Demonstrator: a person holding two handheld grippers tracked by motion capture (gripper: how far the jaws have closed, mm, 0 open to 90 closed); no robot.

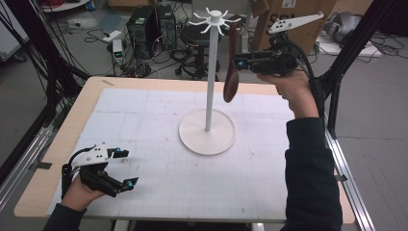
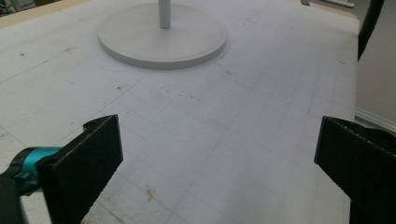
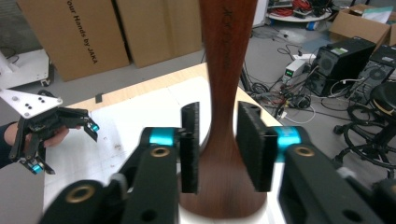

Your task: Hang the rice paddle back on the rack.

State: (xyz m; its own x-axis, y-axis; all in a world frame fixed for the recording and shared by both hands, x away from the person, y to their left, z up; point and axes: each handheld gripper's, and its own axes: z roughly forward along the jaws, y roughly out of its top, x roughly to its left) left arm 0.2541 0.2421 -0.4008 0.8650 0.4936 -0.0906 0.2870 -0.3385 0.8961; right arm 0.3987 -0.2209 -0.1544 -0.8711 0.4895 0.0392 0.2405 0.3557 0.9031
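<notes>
A white hook stand (image 1: 210,72) rises from a round base (image 1: 207,132) at the middle of the table. A dark wooden spoon (image 1: 230,86) hangs bowl-down beside the pole, its handle reaching up to the hooks. My right gripper (image 1: 238,61) is held level at the spoon's handle. In the right gripper view the spoon (image 3: 226,70) runs between the jaws of that gripper (image 3: 217,144), which stand a little off the wood, open. My left gripper (image 1: 127,167) rests open at the table's front left, nothing between its jaws (image 2: 217,154).
A white gridded mat (image 1: 159,144) covers most of the wooden table. The stand's base (image 2: 163,42) lies ahead of the left gripper. Cardboard boxes (image 3: 74,32), computer towers (image 1: 151,24), a stool and cables sit on the floor beyond the table.
</notes>
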